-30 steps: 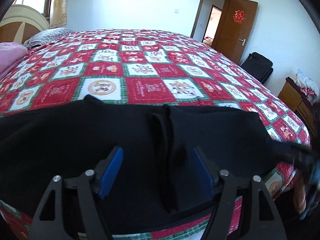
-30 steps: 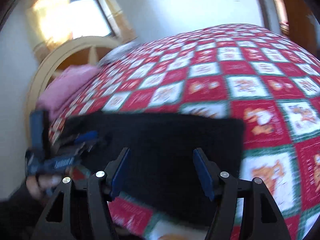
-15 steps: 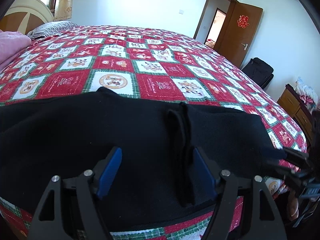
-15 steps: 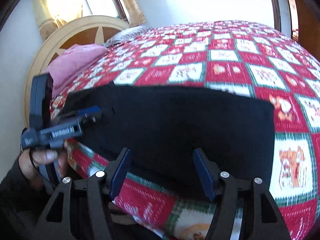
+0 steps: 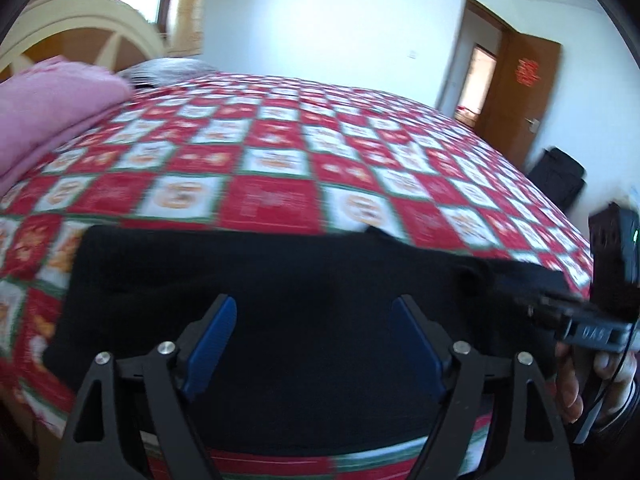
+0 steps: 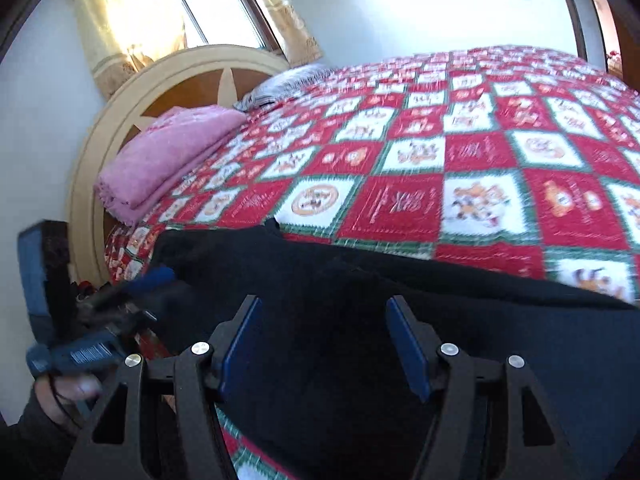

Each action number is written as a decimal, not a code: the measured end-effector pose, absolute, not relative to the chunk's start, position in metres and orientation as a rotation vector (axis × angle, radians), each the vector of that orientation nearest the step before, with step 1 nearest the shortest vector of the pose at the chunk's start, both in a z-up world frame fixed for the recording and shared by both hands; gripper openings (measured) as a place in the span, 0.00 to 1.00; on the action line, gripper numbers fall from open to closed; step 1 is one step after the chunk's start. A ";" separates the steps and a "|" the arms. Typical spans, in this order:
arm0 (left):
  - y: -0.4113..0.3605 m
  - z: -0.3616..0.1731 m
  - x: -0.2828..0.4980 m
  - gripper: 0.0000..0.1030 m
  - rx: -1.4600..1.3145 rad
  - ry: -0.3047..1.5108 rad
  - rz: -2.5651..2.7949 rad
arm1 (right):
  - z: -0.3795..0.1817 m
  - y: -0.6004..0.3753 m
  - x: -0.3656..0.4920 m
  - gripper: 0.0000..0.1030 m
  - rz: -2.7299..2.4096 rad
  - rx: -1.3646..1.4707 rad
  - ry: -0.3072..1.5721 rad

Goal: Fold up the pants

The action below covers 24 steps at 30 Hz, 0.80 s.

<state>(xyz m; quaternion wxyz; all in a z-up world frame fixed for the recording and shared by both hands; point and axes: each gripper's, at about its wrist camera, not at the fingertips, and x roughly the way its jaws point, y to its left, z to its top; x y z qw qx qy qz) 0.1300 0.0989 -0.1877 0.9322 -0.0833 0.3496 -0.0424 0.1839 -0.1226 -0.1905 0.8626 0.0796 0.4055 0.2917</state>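
The black pants (image 5: 280, 304) lie spread along the near edge of the bed, on the red, white and green checked quilt (image 5: 272, 200), with their near side hanging toward the edge. The left gripper (image 5: 312, 344) hangs above the cloth, its blue pads apart and the jaws opening; only cloth below shows between them, none pinched. The right gripper (image 6: 324, 344) also stands wide with nothing clamped, over the middle of the dark fabric. In the left wrist view the right gripper appears at the right end of the pants; in the right wrist view the left gripper (image 6: 132, 292) sits near their left end, close to the headboard (image 6: 120, 120).

A pink blanket (image 6: 168, 152) and a striped pillow (image 6: 288, 84) lie at the far left, well apart from the pants.

Likely risks: both views are smeared, so a pinch taken now could land off the hem and catch one layer only, or snag the quilt with it. The overhanging side could slide off the bed if tugged unevenly
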 end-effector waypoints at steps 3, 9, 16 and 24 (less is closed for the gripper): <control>0.128 -0.189 0.129 0.81 -0.169 0.717 -0.022 | -0.190 -0.113 0.180 0.64 0.605 0.101 0.826; 0.183 -0.198 0.124 0.81 -0.190 0.702 0.095 | -0.182 -0.096 0.157 0.64 0.680 0.027 0.768; 0.213 -0.220 0.123 0.81 -0.261 0.727 0.109 | -0.190 -0.075 0.157 0.65 0.650 -0.087 0.808; 0.224 -0.219 0.120 0.81 -0.278 0.688 0.089 | -0.203 -0.087 0.117 0.65 0.641 -0.108 0.871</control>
